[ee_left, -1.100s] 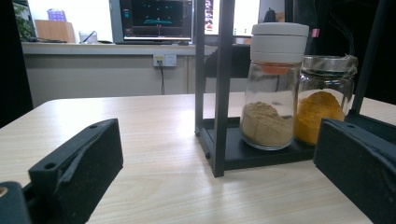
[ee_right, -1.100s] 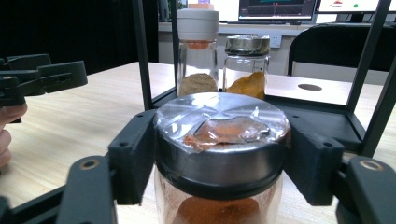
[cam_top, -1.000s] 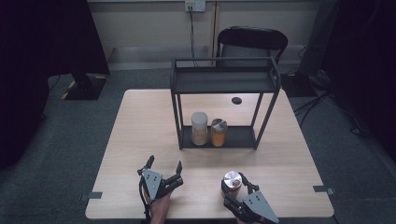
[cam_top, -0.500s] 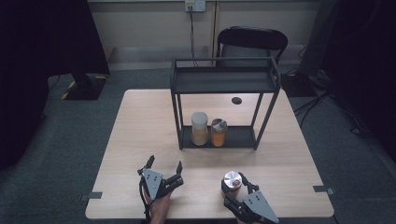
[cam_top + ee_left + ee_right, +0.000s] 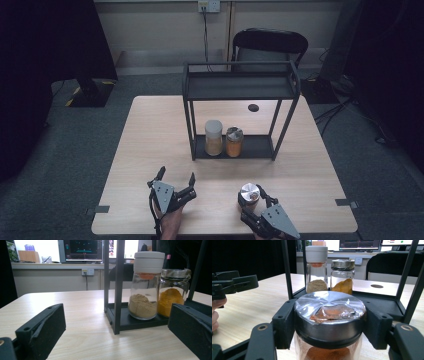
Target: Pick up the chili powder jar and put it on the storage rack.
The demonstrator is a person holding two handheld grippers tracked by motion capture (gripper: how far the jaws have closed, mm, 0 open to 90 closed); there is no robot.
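Note:
A glass jar of red-brown powder with a silver lid [image 5: 248, 193] [image 5: 329, 312] stands near the table's front edge, and my right gripper [image 5: 251, 200] [image 5: 329, 322] is shut on it, both pads pressed against its sides. My left gripper [image 5: 176, 179] [image 5: 112, 325] rests open to the left, with nothing between its jaws. On the lower shelf of the black rack [image 5: 260, 148] [image 5: 117, 285] stand a white-capped jar of tan powder [image 5: 213, 137] [image 5: 146, 287] [image 5: 316, 270] and a metal-lidded jar of orange powder [image 5: 234, 141] [image 5: 173, 292] [image 5: 342, 276], side by side.
The rack's upper shelf [image 5: 240, 87] holds nothing. A round hole [image 5: 253, 107] sits in the wooden tabletop [image 5: 155, 130] behind the rack. A black chair [image 5: 270, 42] stands past the far edge. Bare wood lies left of the rack and between the grippers.

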